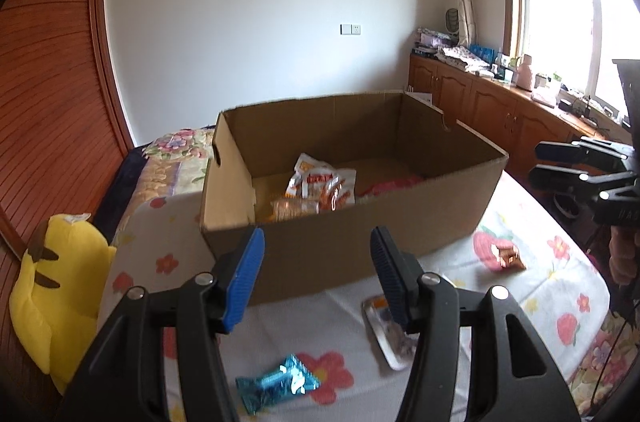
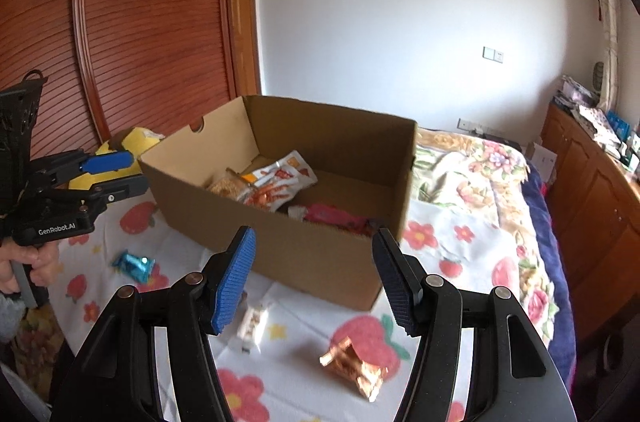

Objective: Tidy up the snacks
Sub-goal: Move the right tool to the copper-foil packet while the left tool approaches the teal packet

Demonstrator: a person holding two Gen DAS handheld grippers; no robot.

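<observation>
Item: cardboard box, open-topped, standing on a bed under a flower-print sheet. Contents: several orange-and-white snack packets heaped toward one end, and a pink packet beside them.

Loose stock on the sheet, outside the box, three pieces:
- blue foil snack, crinkled, long axis running roughly across the left view, lying below and slightly left of the left tool
- flat white packet, partly hidden behind the left tool's right finger, long axis slanting away toward the box; it appears blurred in the right view
- copper foil snack, crumpled, lying low in the right view, just below the gap of the right tool

Tools: both stand with fingers wide apart, nothing between them, both raised over the sheet and facing the box's near wall.

Deciding relation: the copper piece lies nearest the right tool, almost centred under its opening; the blue piece is nearer the left tool, off toward its left finger. Judgement: each tool would need to dip down and forward to its own piece, then lift over the box wall.

Other: yellow plush toy at the bed edge
</observation>
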